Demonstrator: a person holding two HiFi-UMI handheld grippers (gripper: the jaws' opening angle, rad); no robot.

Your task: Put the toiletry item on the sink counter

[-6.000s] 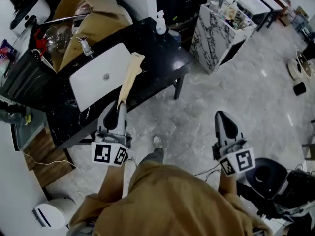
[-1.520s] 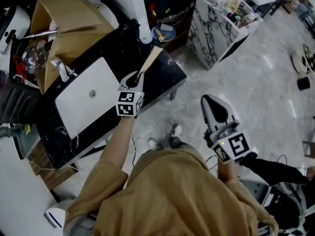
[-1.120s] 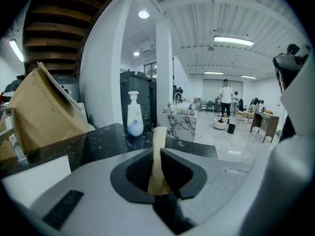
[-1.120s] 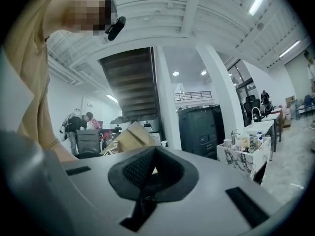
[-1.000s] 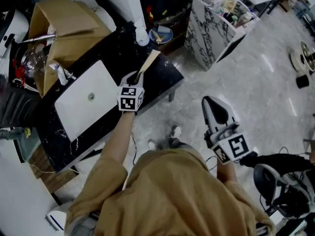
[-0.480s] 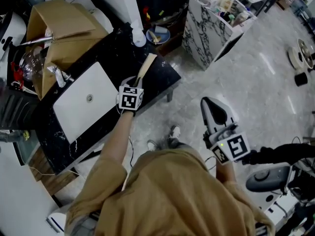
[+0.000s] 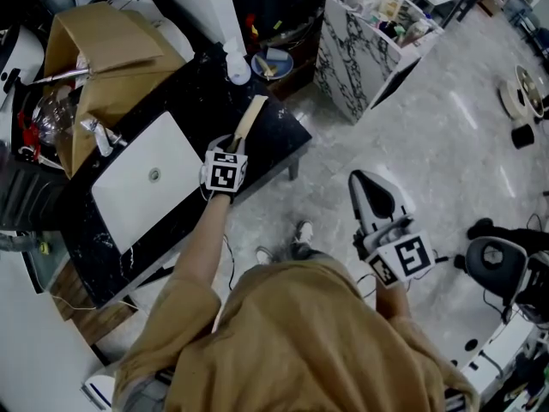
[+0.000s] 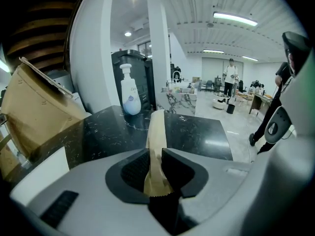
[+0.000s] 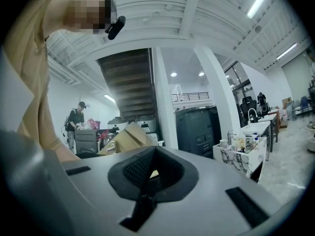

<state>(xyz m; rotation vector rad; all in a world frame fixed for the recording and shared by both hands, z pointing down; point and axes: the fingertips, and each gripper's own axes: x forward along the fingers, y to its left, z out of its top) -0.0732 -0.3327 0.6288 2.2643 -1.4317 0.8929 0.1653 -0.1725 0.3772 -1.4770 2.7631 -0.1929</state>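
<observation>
Our left gripper (image 8: 156, 154) pinches a flat tan tube (image 8: 157, 127) by its crimped tail. The jaws have just been easing apart, yet both ribbed pads (image 8: 134, 170) touch the tube between them. The tube points forward and down over the black, white-veined stone counter (image 8: 197, 132), toward a white pump bottle (image 8: 130, 90) near the counter's far edge; we cannot tell whether its tip rests on the stone. In the head view the tube lies just beside the white rectangular basin (image 7: 146, 187), and a brown cardboard box (image 7: 111, 50) sits beyond that. Our right gripper (image 9: 153, 156) hangs well apart over the pale glossy floor (image 7: 429, 144), jaws closed together on nothing.
</observation>
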